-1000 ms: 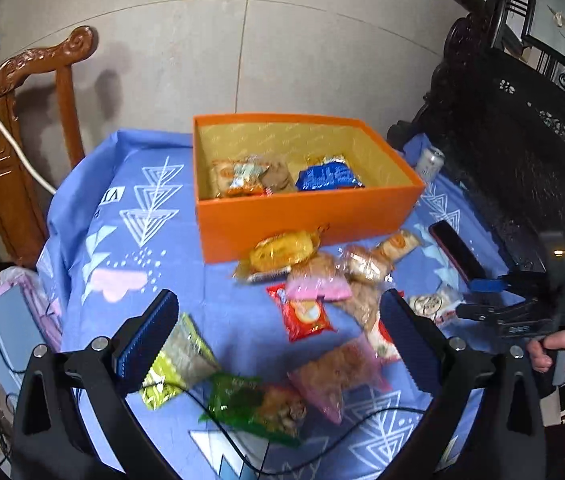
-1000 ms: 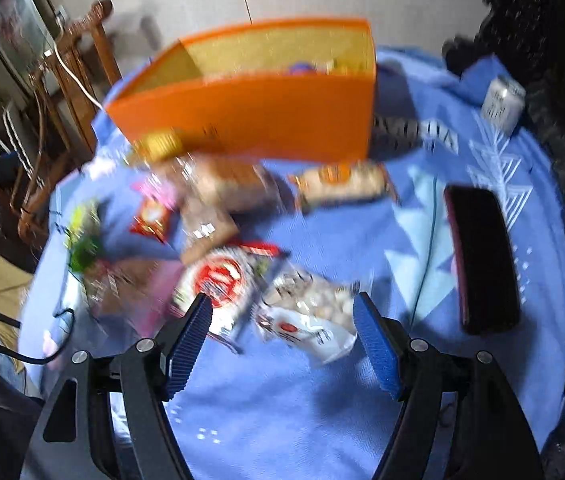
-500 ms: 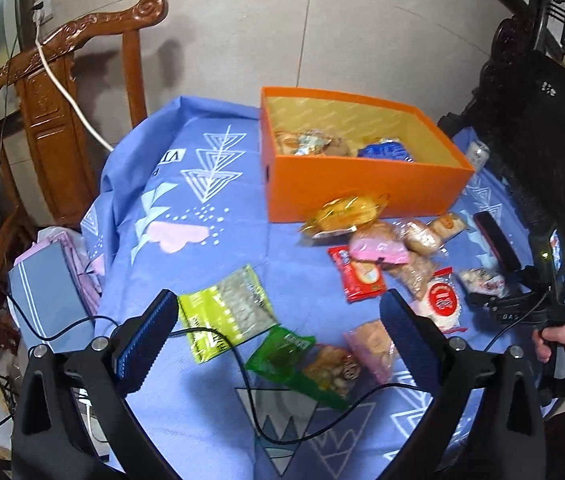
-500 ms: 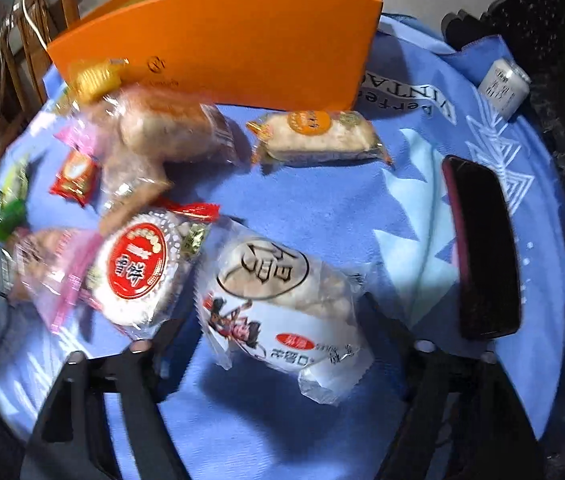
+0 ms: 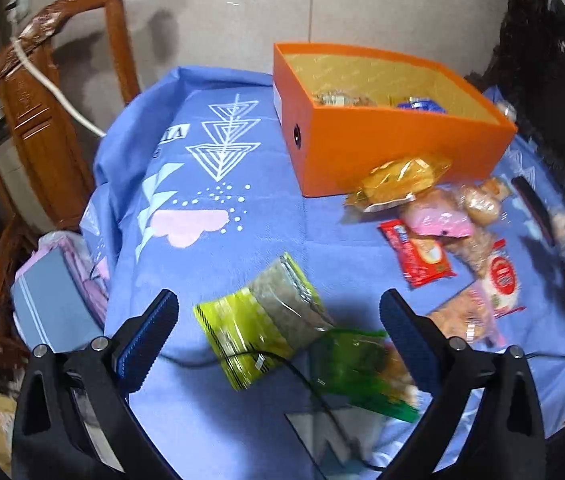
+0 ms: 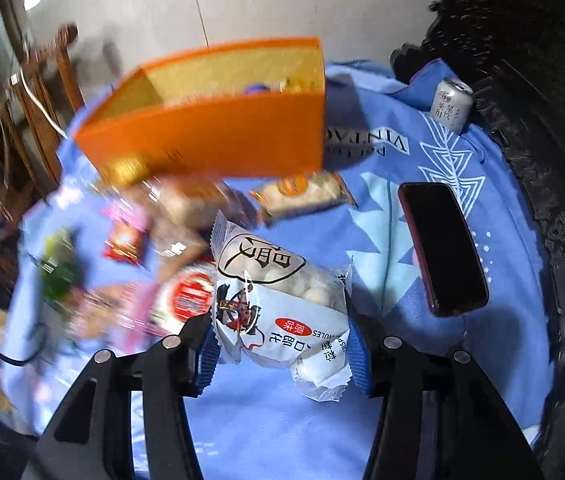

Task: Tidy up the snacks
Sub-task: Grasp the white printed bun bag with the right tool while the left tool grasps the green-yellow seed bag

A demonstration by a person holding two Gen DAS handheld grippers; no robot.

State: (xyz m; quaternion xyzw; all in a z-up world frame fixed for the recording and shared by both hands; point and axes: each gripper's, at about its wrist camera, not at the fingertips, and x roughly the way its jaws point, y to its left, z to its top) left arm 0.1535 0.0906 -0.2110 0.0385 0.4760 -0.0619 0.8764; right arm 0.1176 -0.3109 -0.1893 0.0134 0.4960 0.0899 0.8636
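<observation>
My right gripper (image 6: 280, 344) is clamped on a white snack packet (image 6: 278, 304), its blue pads pressing both sides of the wrapper, and the packet looks raised off the blue tablecloth (image 6: 382, 420). My left gripper (image 5: 276, 334) has its jaws spread wide with nothing between them, hovering over a yellow-green packet (image 5: 262, 320) that lies flat on the cloth beside a darker green packet (image 5: 356, 368).

The surface is a table under a blue cloth printed with white triangles and a pink cloud shape (image 5: 188, 226). An orange box (image 5: 394, 136) stands toward the far side, open-topped, with a few wrapped snacks already inside (I can make out a blue one, little else). A loose heap of snacks lies just in front of it, including a red packet (image 5: 418, 252) and a yellow packet (image 5: 398, 182) touching the box wall.

A dark phone (image 6: 442, 248) lies flat on the cloth to the right, and a small can (image 6: 452, 104) stands near the cloth's edge. A carved wooden chair (image 5: 38, 96) stands at the left, against a pale tiled wall; dark carved furniture (image 6: 542, 120) borders the right.
</observation>
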